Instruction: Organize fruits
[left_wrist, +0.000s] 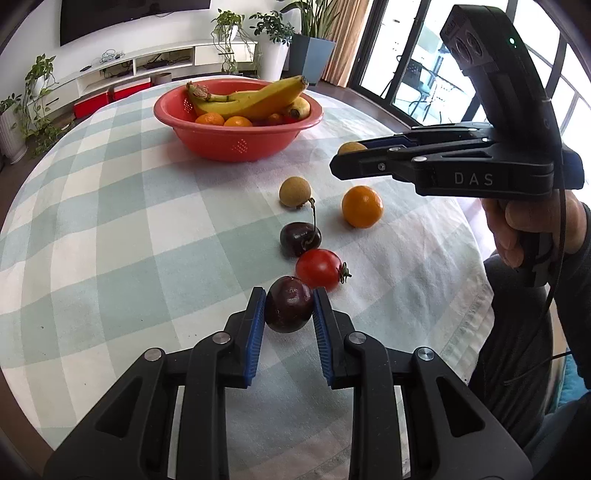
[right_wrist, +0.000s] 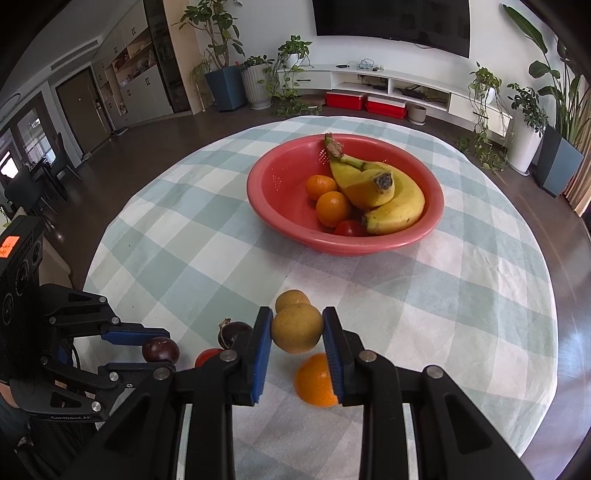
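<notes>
Cherry (left_wrist: 289, 305) in left claw (left_wrist: 289, 308); longan (right_wrist: 297, 329) in right claw (right_wrist: 297, 334).

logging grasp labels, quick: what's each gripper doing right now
Left gripper: closed on a dark cherry.
Right gripper: closed on a tan round fruit, held above the checked tablecloth.

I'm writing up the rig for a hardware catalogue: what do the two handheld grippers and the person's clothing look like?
Both grippers are black plastic linkages with silver rivets and ribbed blue finger pads. The right gripper carries white "DAS" lettering, a black camera block with a green light on top, and a thin black cable. The left gripper bears an orange sticker on its camera block. The person wears a dark sleeve.
</notes>
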